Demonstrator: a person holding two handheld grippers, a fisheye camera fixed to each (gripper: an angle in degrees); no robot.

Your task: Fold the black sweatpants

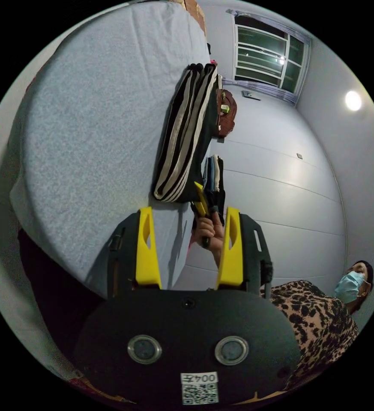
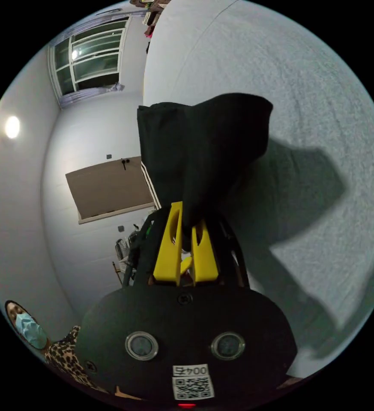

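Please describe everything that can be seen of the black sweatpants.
The black sweatpants look like soft, matte cloth with white stripes along one side. In the left gripper view they hang as a folded bundle against the grey bed sheet. The right gripper is closed on one bunched edge. The left gripper is open and apart from them.

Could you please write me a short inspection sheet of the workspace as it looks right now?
Surface: bed under a pale grey sheet.
Job's things: black sweatpants with white side stripes, folded, held up over the bed.
Clutter: brown bag and a stack of folded clothes beyond the sweatpants.
Grippers: left tongs open, holding nothing; right tongs shut on the sweatpants.
Cables: nothing seen.
Surroundings: window, lit wall lamp, door.
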